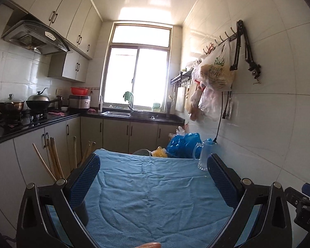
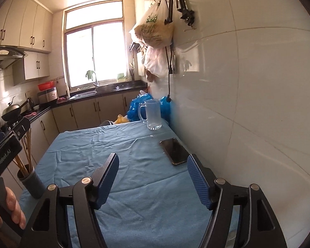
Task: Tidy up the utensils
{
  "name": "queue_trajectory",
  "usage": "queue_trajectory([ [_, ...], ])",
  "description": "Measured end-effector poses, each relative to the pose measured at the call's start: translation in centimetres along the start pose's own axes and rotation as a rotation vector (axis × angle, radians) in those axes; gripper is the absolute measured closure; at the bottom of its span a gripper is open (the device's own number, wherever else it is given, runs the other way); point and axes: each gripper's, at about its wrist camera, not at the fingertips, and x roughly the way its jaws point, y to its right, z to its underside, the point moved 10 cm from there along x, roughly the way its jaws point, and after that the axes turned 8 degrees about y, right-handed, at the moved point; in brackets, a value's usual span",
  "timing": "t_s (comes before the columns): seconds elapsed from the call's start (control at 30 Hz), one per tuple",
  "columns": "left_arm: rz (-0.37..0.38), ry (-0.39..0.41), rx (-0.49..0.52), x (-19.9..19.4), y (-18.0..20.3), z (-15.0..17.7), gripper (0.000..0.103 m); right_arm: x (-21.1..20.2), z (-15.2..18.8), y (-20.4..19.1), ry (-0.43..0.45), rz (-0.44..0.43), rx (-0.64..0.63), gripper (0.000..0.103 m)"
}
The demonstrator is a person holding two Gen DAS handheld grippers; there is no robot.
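Both grippers hover low over the wrinkled blue cloth-covered table (image 2: 134,196), and neither is carrying a thing. The left gripper (image 1: 154,166) has its blue-padded tongs spread wide, nothing between them; the right gripper (image 2: 153,168) is just as wide and just as empty. Where are the utensils? Over at nine o'clock in the right wrist view — a bundle of long wooden chopsticks (image 2: 26,153) standing upright in a dark grey cylindrical holder (image 2: 34,184) at the table's left edge, just beside the left gripper. At one o'clock, a clear glass handled mug (image 2: 152,113) stands empty at the far end, with a black flat smartphone (image 2: 174,150) lying nearer, both well apart from the holder. No loose utensil shows on the cloth, so by my reading the sorting is either done or not yet begun — I cannot tell which.
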Motion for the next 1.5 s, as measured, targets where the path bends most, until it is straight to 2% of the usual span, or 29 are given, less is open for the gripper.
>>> queue_trajectory([
  [0.13, 0.01, 0.029, 0.029, -1.4, 0.4, -0.5, 0.0, -1.0, -0.2, -0.2, 0.014, 0.011, -0.011, 0.029],
  [0.23, -0.023, 0.05, 0.047, -2.3, -0.2, -0.6, 0.0, -1.1, 0.2, -0.4, 0.016, 0.006, -0.004, 0.026],
  [0.37, -0.042, 0.04, 0.021, -2.6, -0.6, -0.4, 0.0, -1.0, 0.9, -0.3, 0.003, -0.02, 0.005, 0.026],
  [0.53, -0.025, 0.025, 0.079, -2.5, 1.2, 0.1, 0.0, -0.8, 1.2, 0.9, 0.007, -0.023, 0.024, 0.026],
  [0.7, 0.014, -0.068, 0.108, -1.5, 2.7, 1.9, 0.0, 1.1, 2.3, 2.3, -0.021, -0.034, 0.07, 0.025],
  [0.77, 0.005, -0.099, 0.101, -1.4, 2.3, 2.7, 0.0, 2.3, 2.7, 2.1, -0.038, -0.061, 0.073, 0.025],
  [0.83, -0.056, -0.115, 0.124, -1.7, 0.7, 3.1, 0.0, 3.6, 2.9, 1.2, -0.056, -0.095, 0.067, 0.025],
  [0.97, -0.22, -0.107, 0.174, -2.8, -3.4, 2.5, 0.0, 6.5, 2.8, -3.3, -0.083, -0.238, 0.052, 0.025],
  [1.03, -0.319, -0.102, 0.193, -3.7, -6.1, 2.1, 0.0, 7.7, 2.8, -6.6, -0.092, -0.332, 0.036, 0.025],
  [1.17, -0.452, -0.116, 0.208, -4.7, -9.7, 1.7, 0.0, 9.1, 4.0, -13.3, -0.141, -0.491, 0.004, 0.025],
  [1.23, -0.481, -0.135, 0.202, -4.5, -10.7, 1.9, 0.0, 9.0, 4.7, -15.5, -0.149, -0.546, -0.012, 0.025],
  [1.3, -0.483, -0.165, 0.191, -4.0, -11.2, 2.4, 0.0, 9.0, 5.3, -16.7, -0.139, -0.565, -0.031, 0.025],
  [1.5, -0.434, -0.265, 0.177, -1.6, -10.7, 5.0, 0.0, 10.4, 7.3, -16.6, -0.169, -0.53, -0.044, 0.025],
])
